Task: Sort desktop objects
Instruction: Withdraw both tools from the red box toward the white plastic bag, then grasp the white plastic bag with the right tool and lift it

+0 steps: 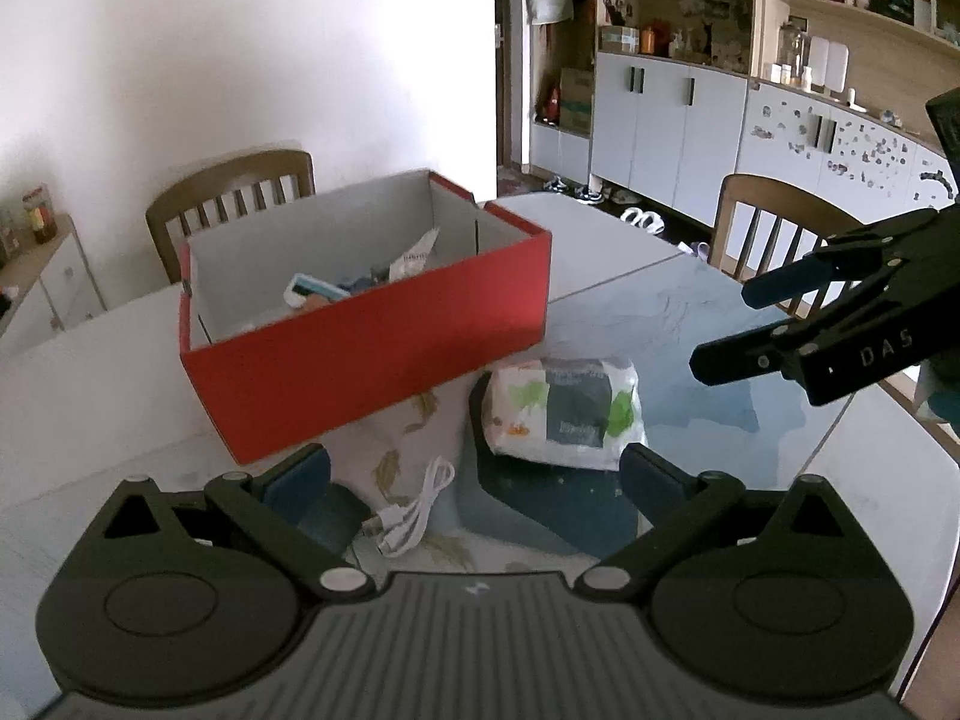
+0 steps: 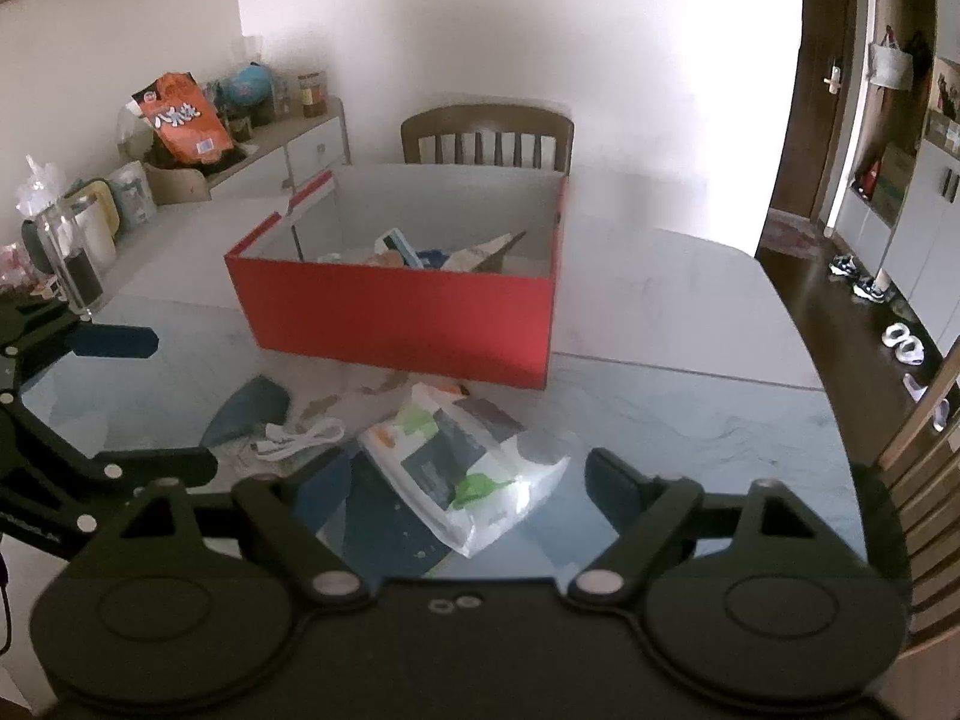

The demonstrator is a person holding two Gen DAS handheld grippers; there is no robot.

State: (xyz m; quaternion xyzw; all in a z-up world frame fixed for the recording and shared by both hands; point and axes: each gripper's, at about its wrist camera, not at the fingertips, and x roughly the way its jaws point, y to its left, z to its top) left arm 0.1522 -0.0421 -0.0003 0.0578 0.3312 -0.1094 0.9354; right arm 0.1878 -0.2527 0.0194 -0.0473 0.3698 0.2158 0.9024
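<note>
Left wrist view shows the left gripper [image 1: 474, 480] with its jaws spread wide and nothing held; between and just past the fingertips lie a coiled white cable [image 1: 414, 510] and a soft plastic packet [image 1: 564, 414] printed in green and grey. Right wrist view shows the right gripper [image 2: 465, 480] also well open and empty, its fingers standing to either side of the same packet without pressing on it. Both items rest on a patterned mat [image 2: 384, 390] on the table [image 2: 690, 312], just in front of a red box [image 2: 396, 312]. That box is open-topped and already holds several things: a light blue and white item, some paper or card, and a few darker pieces too jumbled to name. By my reading, sorting is largely done, with the cable and packet left outside; the packet looks like the next pick. Beyond stand wooden chairs [image 2: 486, 132] and cluttered shelving.
</note>
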